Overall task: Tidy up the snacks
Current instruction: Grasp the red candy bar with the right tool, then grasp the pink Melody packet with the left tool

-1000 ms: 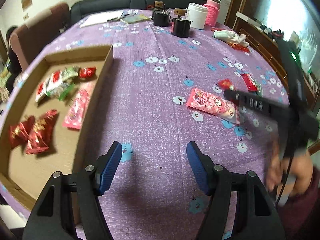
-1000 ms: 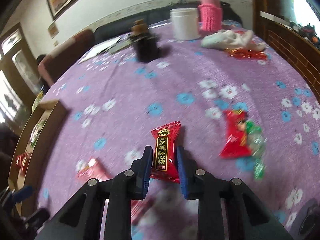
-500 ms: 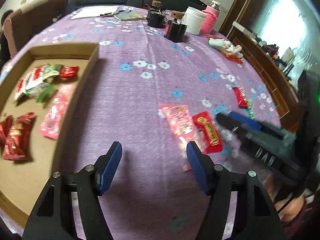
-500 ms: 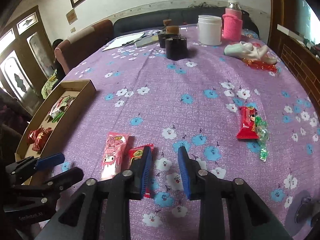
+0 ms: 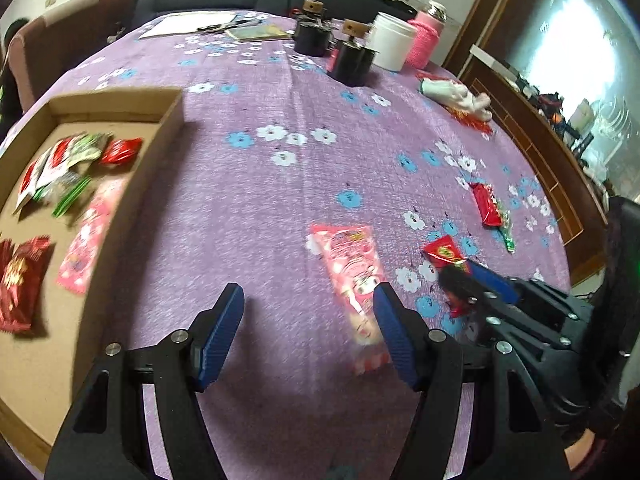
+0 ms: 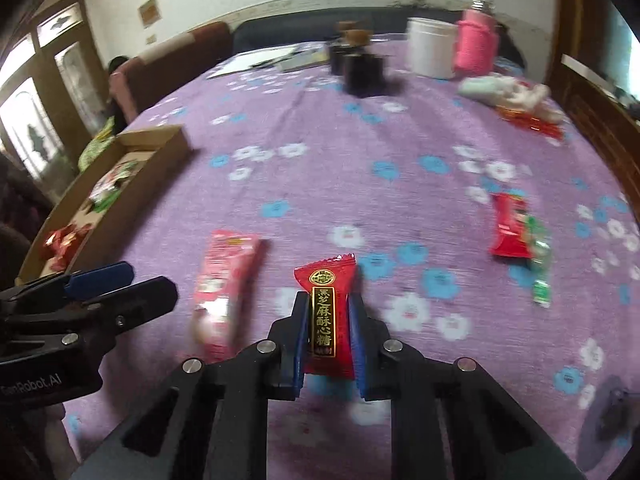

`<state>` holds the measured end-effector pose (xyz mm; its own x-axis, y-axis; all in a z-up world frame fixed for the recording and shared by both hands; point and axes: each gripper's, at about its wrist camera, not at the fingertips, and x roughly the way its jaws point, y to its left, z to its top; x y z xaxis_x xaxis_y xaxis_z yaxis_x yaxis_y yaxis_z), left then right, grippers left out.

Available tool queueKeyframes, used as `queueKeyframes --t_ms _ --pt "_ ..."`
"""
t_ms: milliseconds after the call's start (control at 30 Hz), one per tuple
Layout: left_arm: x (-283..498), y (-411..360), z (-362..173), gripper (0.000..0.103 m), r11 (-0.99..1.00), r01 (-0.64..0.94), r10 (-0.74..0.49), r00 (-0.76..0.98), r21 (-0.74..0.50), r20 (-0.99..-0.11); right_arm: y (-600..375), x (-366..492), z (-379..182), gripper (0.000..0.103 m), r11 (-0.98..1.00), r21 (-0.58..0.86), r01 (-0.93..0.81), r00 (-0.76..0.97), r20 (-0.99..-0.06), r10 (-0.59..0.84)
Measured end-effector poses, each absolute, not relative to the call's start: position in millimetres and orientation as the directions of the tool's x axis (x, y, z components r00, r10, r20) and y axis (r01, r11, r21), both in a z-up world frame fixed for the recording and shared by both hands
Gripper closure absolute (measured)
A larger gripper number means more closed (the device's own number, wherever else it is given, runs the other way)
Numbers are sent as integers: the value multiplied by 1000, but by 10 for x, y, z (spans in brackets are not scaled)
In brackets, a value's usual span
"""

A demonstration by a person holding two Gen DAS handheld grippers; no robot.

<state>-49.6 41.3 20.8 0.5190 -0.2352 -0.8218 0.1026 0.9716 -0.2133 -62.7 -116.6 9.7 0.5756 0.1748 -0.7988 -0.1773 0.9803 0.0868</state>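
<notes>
My right gripper (image 6: 326,304) is shut on a red candy packet with gold writing (image 6: 326,308) and holds it above the purple flowered tablecloth; it also shows in the left wrist view (image 5: 444,254). My left gripper (image 5: 308,312) is open and empty, its right finger beside a long pink snack packet (image 5: 352,272) lying on the cloth, also in the right wrist view (image 6: 224,280). A cardboard tray (image 5: 168,116) at the left holds several red, pink and green snacks. Another red and green packet (image 6: 516,228) lies at the right.
Two dark jars (image 5: 352,60), a white tub (image 5: 394,46) and a pink bottle (image 5: 426,38) stand at the far side. A white cloth (image 5: 456,94) and papers (image 5: 188,24) lie there too. The table's wooden edge runs along the right.
My right gripper has closed on the red candy packet and lifted it from beside the pink packet. My left gripper has moved closer to the pink packet.
</notes>
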Motion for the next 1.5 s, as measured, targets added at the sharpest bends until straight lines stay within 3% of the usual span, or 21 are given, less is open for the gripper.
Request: queueKeyframes --t_ms 533,600,633,667,1167,1500 --pt "-404 -1 83 37 981 187 -157 568 -60 -808 -1318 -699 54 79 992 38 -122 607 -788 105" --pt "-417 17 89 54 980 192 -157 578 -54 -801 -1319 -701 53 79 992 38 -120 607 -788 104" --pt "-425 23 101 77 978 202 -166 578 -57 -799 -1319 -702 53 80 992 38 -119 607 -788 103" --pt "-428 47 112 80 973 215 -191 568 -79 -801 -1321 -704 55 80 992 39 -116 607 -788 102" --pt "-723 305 432 80 963 210 -265 613 -170 -744 -1296 -821 111 83 990 88 -109 612 -779 137" --pt "-944 797 697 79 970 125 -236 668 -207 -706 -1098 -965 317 83 984 100 -148 638 -751 172"
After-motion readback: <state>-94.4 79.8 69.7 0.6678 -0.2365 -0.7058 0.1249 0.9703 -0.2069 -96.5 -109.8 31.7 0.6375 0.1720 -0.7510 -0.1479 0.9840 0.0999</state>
